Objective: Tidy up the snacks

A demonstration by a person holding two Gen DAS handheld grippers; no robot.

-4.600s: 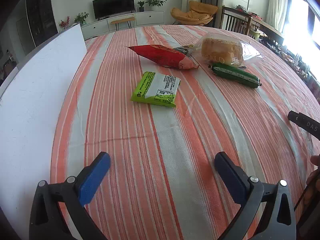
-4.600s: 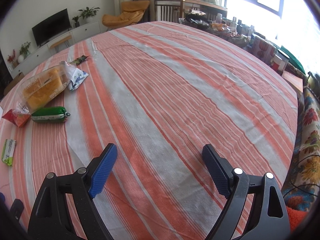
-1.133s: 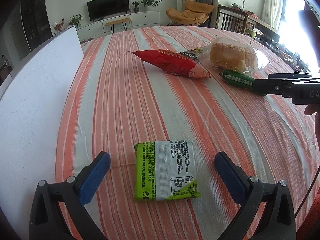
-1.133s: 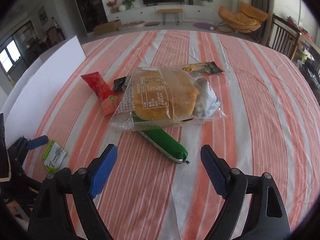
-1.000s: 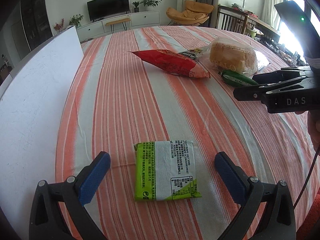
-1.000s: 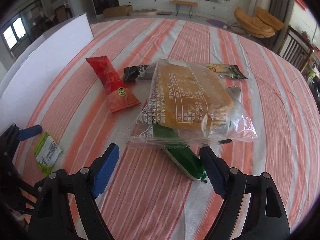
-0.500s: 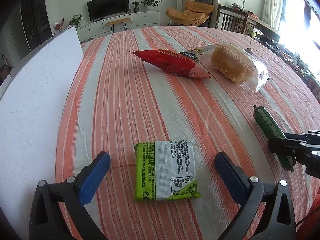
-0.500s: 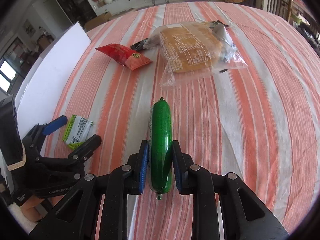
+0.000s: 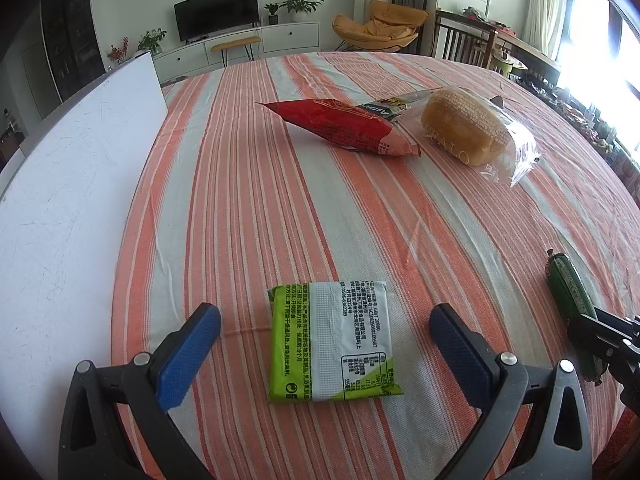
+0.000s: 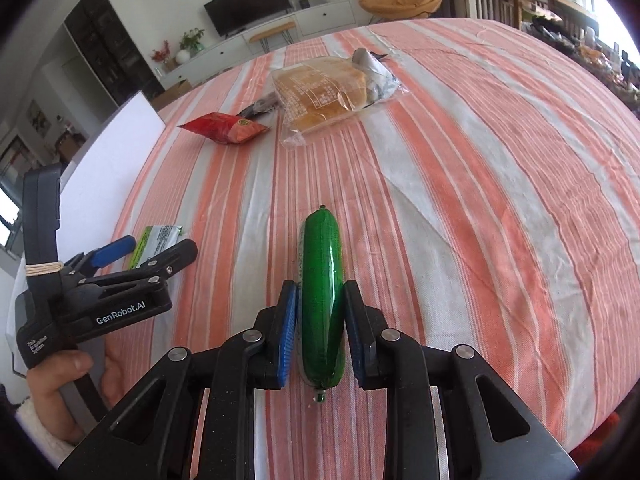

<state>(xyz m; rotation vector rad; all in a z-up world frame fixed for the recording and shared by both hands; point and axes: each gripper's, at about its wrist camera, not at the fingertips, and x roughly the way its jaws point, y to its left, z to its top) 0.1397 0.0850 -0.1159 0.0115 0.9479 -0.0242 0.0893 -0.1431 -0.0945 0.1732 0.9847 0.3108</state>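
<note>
Sausage (image 10: 322,300), green, glossy casing, clenched near its rear end by right gripper (image 10: 320,328), nose pointing 12 o'clock over striped tablecloth (image 10: 460,200). Looks light, firm, slippery; mid-body pinch safer. Left gripper (image 9: 324,344) released, straddling green packet (image 9: 332,344), not touching.

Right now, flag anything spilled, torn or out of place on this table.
Nothing spilled or torn. The snacks lie scattered: red packet overlaps a dark wrapper, bread bag beside them, green-white packet alone between the open left gripper. Right gripper clamps the green sausage.
</note>
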